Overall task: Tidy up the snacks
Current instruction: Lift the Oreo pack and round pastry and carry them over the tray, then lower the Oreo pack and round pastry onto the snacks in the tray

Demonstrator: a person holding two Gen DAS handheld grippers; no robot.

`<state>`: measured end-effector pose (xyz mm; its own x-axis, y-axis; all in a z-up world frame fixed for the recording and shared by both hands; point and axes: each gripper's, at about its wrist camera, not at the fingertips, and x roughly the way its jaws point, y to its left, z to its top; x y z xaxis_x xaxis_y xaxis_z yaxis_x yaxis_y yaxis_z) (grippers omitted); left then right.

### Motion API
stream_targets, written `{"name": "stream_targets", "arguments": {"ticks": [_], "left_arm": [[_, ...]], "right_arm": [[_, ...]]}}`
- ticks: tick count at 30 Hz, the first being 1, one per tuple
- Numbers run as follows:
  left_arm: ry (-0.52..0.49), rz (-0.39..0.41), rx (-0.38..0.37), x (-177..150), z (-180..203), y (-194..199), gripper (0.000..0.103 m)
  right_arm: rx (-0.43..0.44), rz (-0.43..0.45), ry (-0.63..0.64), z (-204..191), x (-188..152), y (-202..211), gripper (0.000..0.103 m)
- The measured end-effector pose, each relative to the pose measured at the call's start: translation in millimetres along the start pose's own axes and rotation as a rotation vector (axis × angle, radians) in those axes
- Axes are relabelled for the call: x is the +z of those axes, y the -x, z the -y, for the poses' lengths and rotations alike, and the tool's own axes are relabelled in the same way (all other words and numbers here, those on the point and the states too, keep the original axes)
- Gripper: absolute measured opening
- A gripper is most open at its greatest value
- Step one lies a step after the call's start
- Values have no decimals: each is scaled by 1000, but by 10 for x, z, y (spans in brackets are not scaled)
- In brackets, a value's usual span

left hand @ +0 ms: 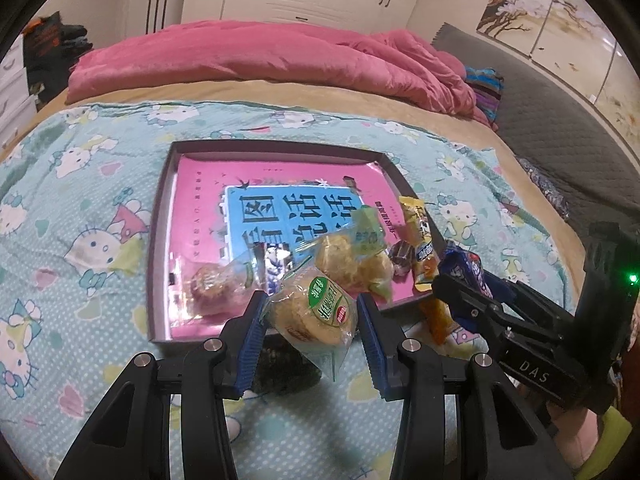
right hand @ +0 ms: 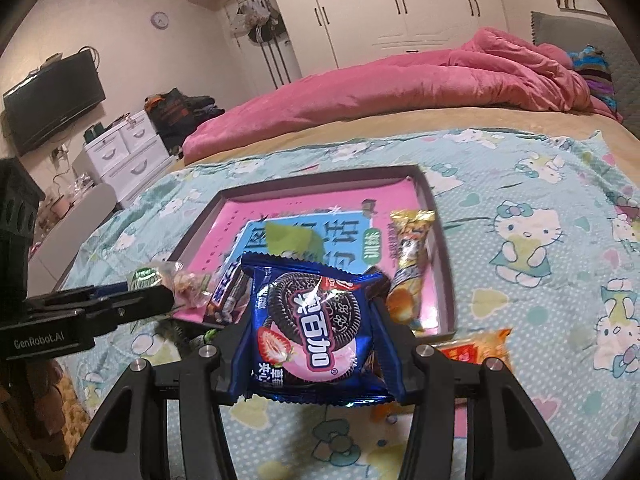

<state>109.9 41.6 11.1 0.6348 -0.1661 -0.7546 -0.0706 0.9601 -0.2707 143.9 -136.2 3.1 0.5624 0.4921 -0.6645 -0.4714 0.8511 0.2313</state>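
Left wrist view: left gripper (left hand: 310, 320) is clamping a green-labelled pastry packet (left hand: 314, 312) at lower centre, beside the tray (left hand: 160, 216). Right gripper (right hand: 310, 320) is clamping a strawberry Oreo packet (right hand: 312, 320). Several snacks are already lying in the tray; both held packets are awaiting placement.

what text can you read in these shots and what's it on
"DAS" on the body of the right gripper, seen from the left wrist.
"GenRobot.AI" on the body of the left gripper, seen from the right wrist.
Chinese characters on the blue Oreo strawberry packet, on the green label of the clear pastry packet and upside down on the pink book in the tray: not transcribed.
Smaller print on the yellow snack wrapper: too blurred.
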Motion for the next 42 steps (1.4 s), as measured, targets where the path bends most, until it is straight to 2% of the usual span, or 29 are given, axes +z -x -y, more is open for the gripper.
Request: {"name": "stream_targets", "arguments": {"ticks": [17, 27, 42], "left_arm": [[20, 0, 22, 226, 21, -316, 47], [20, -15, 49, 260, 18, -457, 47], [13, -50, 76, 248, 26, -619, 47]], "right_arm": [[-44, 30, -49, 225, 163, -121, 53], [-55, 41, 8, 223, 309, -213, 53], [-41, -10, 24, 173, 249, -435, 53]]}}
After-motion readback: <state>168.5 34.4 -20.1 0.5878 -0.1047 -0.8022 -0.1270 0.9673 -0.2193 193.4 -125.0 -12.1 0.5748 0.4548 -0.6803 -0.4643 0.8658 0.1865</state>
